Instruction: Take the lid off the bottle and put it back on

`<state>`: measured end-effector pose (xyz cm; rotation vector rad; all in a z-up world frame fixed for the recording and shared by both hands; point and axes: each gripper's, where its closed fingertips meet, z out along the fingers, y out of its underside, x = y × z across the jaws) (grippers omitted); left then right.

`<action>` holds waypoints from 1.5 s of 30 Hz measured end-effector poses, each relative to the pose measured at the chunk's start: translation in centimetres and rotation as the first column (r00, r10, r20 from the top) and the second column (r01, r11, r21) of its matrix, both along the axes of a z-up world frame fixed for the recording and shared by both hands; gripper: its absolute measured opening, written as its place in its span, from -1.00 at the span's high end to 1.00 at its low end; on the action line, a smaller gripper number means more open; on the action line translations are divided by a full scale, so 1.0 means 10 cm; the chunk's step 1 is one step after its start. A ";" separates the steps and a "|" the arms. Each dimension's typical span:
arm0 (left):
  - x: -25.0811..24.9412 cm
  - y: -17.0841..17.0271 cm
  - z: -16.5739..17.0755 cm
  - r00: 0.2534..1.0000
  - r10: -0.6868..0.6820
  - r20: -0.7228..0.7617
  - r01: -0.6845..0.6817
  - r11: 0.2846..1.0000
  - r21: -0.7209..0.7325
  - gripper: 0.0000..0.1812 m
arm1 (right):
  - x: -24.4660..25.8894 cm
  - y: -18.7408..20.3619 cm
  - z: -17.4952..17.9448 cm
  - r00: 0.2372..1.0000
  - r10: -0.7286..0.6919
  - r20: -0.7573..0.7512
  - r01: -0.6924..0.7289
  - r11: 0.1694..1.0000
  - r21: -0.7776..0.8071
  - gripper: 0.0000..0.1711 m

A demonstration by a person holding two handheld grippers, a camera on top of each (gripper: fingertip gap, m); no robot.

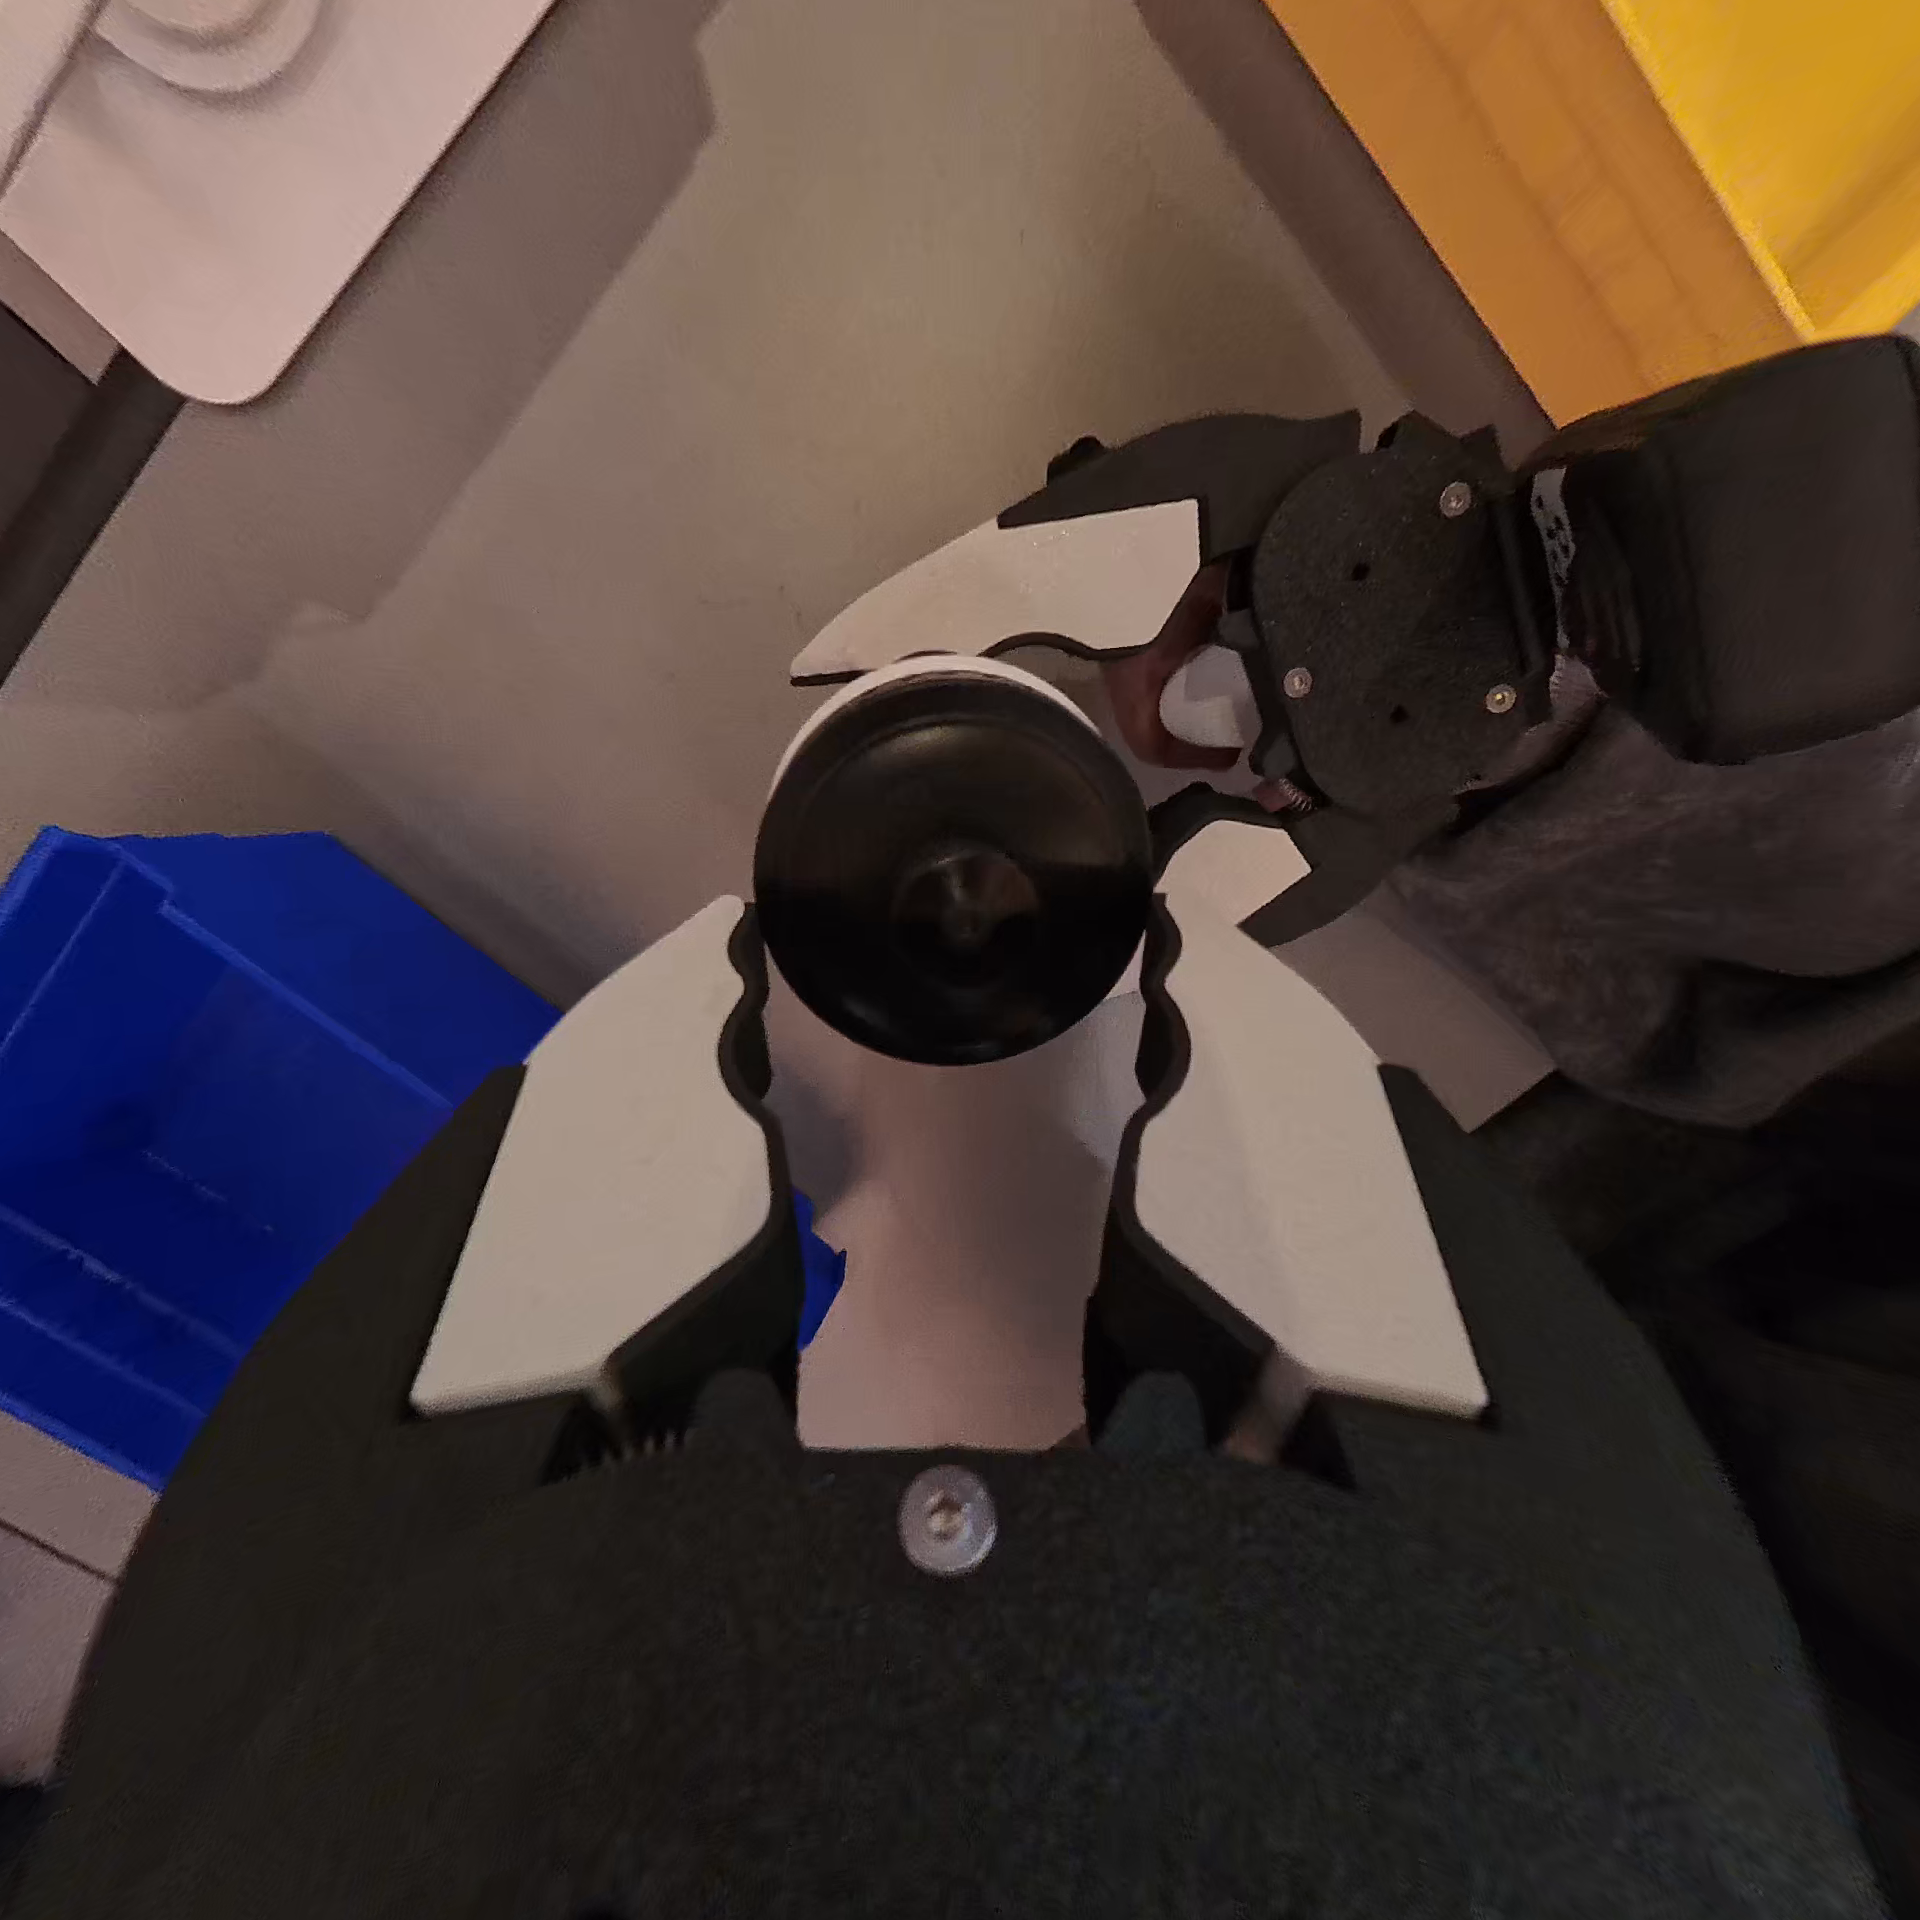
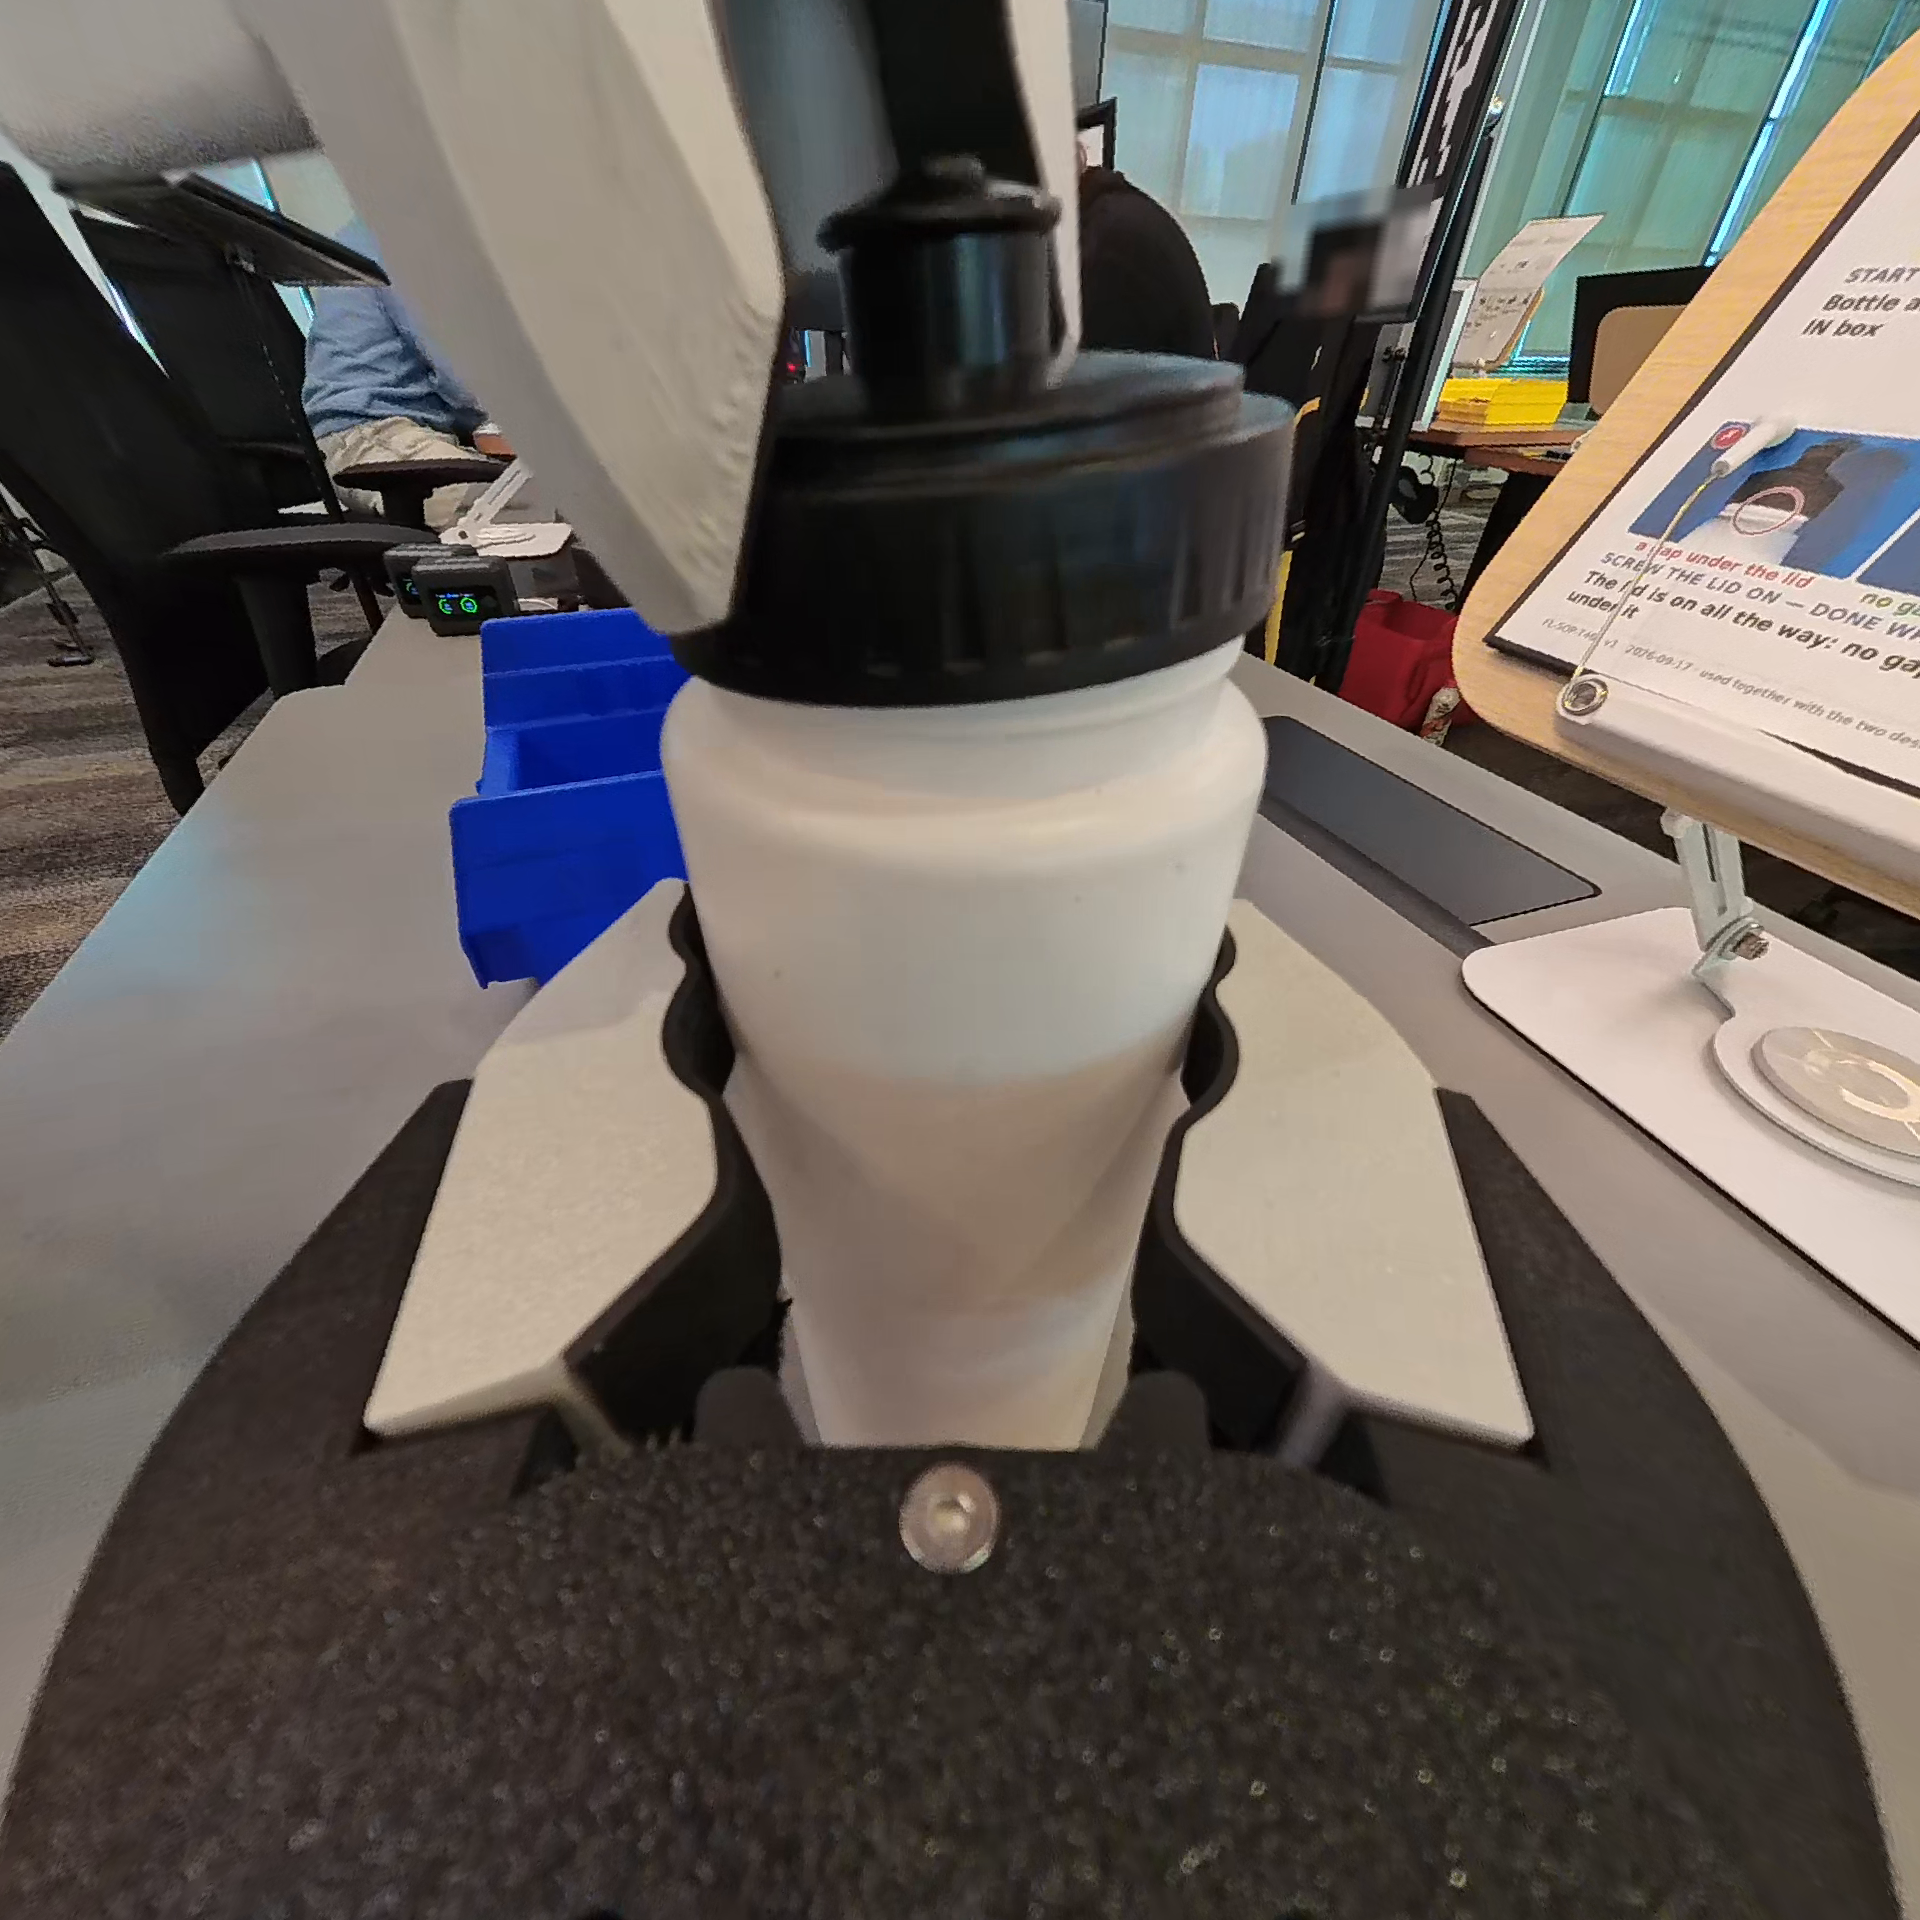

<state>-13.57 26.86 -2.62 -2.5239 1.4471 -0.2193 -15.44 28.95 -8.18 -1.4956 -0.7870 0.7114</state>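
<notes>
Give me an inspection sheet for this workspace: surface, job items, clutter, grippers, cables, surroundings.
Surface: grey table, flat, with a dark inset panel at the right.
Job's things: white bottle upright; black lid on it, no gap visible under the rim.
Clutter: blue bin behind the bottle; instruction board on a white stand at the right.
Grippers: left hand-held gripper comes from above, fingers on the lid's rim; right hand-held gripper clamps the bottle's body from the side.
Cables: nothing seen on the table; a coiled cord hangs in the background.
Surroundings: office chairs, a seated person, windows, a yellow surface.
</notes>
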 end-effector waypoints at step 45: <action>-0.01 0.00 0.01 0.993 -0.066 -0.103 0.062 0.997 -0.041 0.24 | -0.01 0.00 0.00 1.000 -0.002 0.003 0.002 1.000 0.000 -0.02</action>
